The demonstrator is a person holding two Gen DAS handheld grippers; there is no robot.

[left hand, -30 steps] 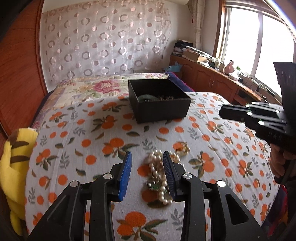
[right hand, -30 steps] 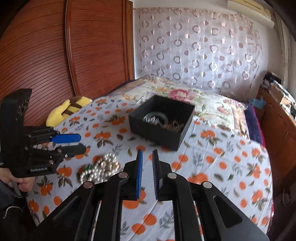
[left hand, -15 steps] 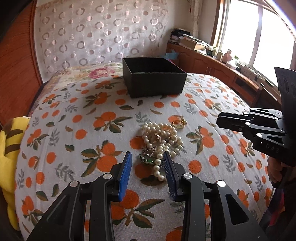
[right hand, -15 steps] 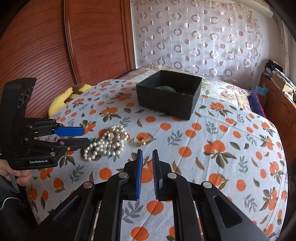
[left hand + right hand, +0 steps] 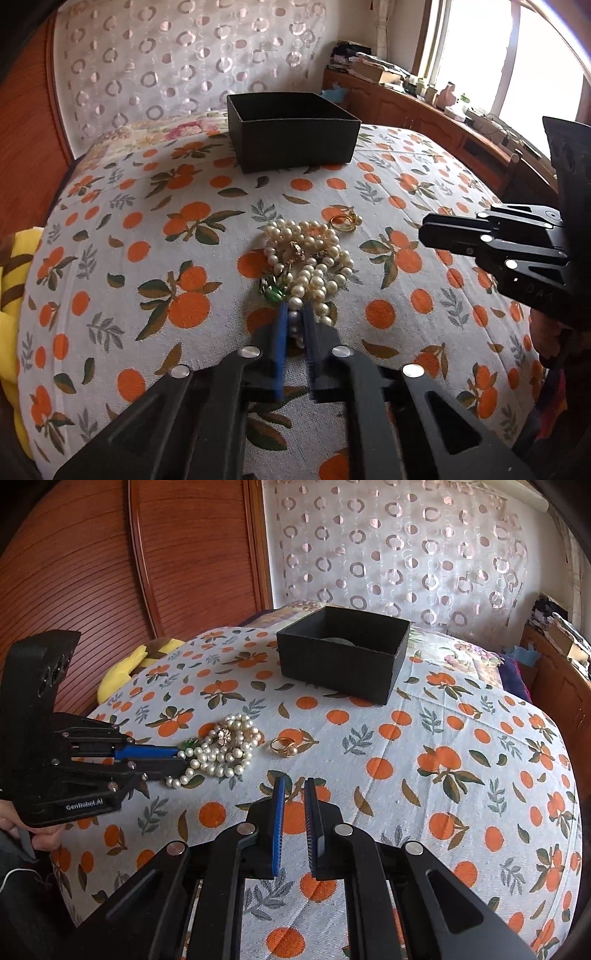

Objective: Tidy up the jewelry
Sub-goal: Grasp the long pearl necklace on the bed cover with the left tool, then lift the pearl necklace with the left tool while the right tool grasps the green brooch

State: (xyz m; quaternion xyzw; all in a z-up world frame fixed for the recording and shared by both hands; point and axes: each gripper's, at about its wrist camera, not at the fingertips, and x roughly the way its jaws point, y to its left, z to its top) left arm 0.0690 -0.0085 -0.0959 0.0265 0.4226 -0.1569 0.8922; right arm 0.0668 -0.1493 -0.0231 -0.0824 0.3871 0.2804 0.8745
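A heap of white pearl necklace [image 5: 310, 258] with a green-stone piece [image 5: 274, 291] lies on the orange-print bedspread. My left gripper [image 5: 294, 314] is low on the bed, shut on the near end of the pearl strand; from the right wrist view it [image 5: 177, 758] pinches pearls at the heap's [image 5: 221, 749] left edge. A gold ring [image 5: 343, 221] [image 5: 282, 746] lies just right of the heap. The open black box [image 5: 291, 131] [image 5: 343, 657] stands farther back, something greenish inside. My right gripper [image 5: 294, 786] hovers empty, jaws nearly closed, and shows in the left view [image 5: 428, 232].
A yellow plush toy [image 5: 125, 664] lies at the bed's left edge by the wooden wardrobe [image 5: 110, 572]. A wooden cabinet [image 5: 424, 118] with clutter runs under the window on the right. The bedspread [image 5: 443, 757] slopes off toward the right.
My left gripper moved down and forward onto the pearl heap and closed from wide open onto the strand's near end. The right gripper dropped lower; the box looks farther away.
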